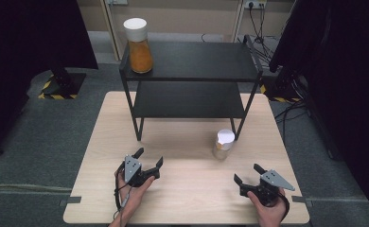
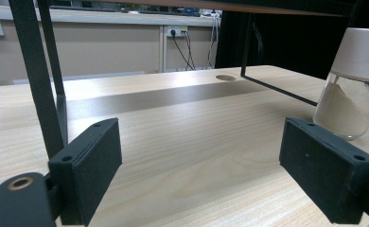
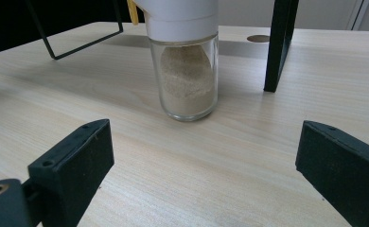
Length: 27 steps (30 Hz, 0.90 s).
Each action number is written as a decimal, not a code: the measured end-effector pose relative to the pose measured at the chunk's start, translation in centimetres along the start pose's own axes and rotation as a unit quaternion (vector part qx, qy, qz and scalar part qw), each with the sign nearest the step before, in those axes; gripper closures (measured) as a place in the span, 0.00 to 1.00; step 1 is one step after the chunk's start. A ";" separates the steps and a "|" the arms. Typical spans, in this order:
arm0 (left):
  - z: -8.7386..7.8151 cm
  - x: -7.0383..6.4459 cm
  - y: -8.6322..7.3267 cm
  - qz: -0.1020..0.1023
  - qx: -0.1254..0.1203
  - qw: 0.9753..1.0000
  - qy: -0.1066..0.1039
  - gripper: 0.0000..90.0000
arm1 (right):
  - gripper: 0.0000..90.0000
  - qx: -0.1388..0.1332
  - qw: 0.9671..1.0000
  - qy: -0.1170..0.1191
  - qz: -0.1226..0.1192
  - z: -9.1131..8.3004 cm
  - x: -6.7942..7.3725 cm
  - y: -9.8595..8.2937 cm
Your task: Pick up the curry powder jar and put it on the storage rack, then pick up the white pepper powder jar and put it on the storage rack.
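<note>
A small glass jar (image 1: 223,143) with a white lid and pale beige powder stands on the wooden table (image 1: 187,189), just in front of the black shelf's right front leg. It appears at the right edge in the left gripper view (image 2: 350,90) and straight ahead in the right gripper view (image 3: 186,71). A taller jar of orange powder (image 1: 138,46) with a white lid stands on the shelf's top left corner. My left gripper (image 1: 149,159) rests open at the table's front left. My right gripper (image 1: 248,173) is open at the front right, a short way in front of the small jar.
The black two-tier metal shelf (image 1: 192,78) takes up the back half of the table; its thin legs (image 2: 38,75) (image 3: 278,45) rise close ahead of each gripper. Grey carpet surrounds the table, with cables and dark stands at the right and left.
</note>
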<state>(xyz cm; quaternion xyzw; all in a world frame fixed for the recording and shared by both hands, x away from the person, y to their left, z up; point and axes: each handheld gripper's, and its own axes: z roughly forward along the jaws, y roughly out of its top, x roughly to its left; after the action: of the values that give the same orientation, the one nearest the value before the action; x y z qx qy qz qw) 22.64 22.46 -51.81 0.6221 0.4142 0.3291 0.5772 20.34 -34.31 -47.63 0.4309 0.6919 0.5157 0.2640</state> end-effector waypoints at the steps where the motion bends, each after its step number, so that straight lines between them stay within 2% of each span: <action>1: 0.0 0.0 0.0 0.002 0.000 1.000 0.000 0.15 | 0.06 0.000 1.000 0.000 -0.001 0.0 0.0 0.0; 27: 0.1 -0.3 0.0 0.016 -0.001 1.000 -0.004 0.15 | 0.06 0.003 1.000 0.005 0.000 0.1 -0.1 0.1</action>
<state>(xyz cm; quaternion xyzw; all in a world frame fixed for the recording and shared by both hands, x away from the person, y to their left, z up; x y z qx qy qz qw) 22.56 22.14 -51.83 0.6292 0.4016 0.3360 0.5744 20.55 -34.34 -47.57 0.4286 0.6948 0.5159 0.2595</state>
